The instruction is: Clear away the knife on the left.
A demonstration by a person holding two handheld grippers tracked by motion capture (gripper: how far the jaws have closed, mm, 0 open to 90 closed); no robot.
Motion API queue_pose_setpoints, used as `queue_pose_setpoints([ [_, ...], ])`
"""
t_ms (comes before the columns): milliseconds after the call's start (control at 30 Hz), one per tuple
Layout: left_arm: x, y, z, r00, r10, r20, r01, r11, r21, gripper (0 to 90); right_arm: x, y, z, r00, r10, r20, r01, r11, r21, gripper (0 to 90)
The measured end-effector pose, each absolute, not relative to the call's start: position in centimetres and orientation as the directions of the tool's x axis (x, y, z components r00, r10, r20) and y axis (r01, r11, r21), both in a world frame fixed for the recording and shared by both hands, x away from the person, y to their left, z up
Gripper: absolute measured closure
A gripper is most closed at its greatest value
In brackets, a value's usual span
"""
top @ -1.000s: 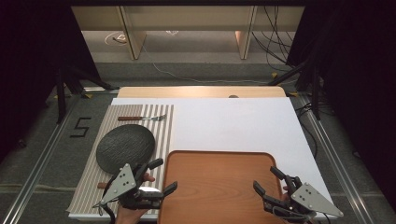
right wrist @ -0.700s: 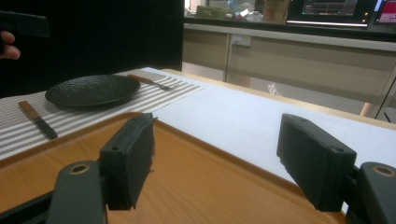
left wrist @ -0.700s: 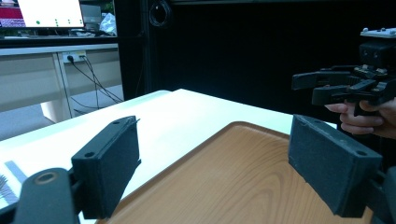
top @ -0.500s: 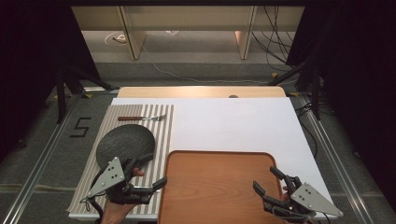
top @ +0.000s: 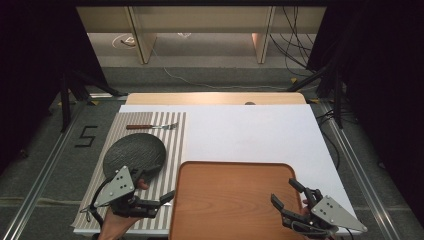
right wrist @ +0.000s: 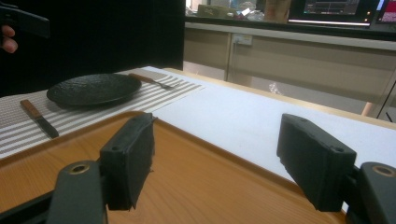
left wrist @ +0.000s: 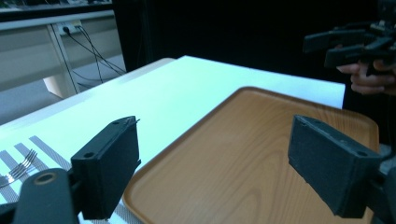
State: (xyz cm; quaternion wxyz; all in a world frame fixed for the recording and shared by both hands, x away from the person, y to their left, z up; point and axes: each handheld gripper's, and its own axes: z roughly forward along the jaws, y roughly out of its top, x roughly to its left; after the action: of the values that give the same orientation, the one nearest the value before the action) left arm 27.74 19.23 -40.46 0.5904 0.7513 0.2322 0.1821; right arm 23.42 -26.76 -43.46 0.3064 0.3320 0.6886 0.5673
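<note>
1. A white table top [top: 250, 130] sits in a dark room with a grey floor.
2. A big brown wooden tray [top: 235, 200] lies at the near edge. It is empty.
3. A striped grey mat [top: 175, 135] lies to its left, with a round black plate [top: 134, 152], a fork [top: 152, 127] and a brown-handled knife [right wrist: 39, 117] on it.
4. The left gripper [top: 155, 192] has swung left since a second ago and now hangs over the mat, just near the plate, jaws wide apart. It may be going for the plate.
5. The right gripper [top: 292, 195] has stayed over the tray's right corner, jaws apart, holding nothing.
</note>
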Motion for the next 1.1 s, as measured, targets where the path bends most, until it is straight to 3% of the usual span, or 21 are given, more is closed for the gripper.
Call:
queue_pose_setpoints([
  [233,27.8,19.5,-40.6,0.82,0.57,0.048,0.131,-0.269,0.954,16.8,23.4,-26.7,-43.5,-0.593,0.804,-0.047,0.109,0.139,0.984,28.7],
  [1100,28.0,21.3,-41.6,0.799,0.599,0.055,0.214,-0.369,0.904,17.6,23.5,-26.7,-43.5,-0.597,0.801,-0.047,0.114,0.142,0.983,28.7],
])
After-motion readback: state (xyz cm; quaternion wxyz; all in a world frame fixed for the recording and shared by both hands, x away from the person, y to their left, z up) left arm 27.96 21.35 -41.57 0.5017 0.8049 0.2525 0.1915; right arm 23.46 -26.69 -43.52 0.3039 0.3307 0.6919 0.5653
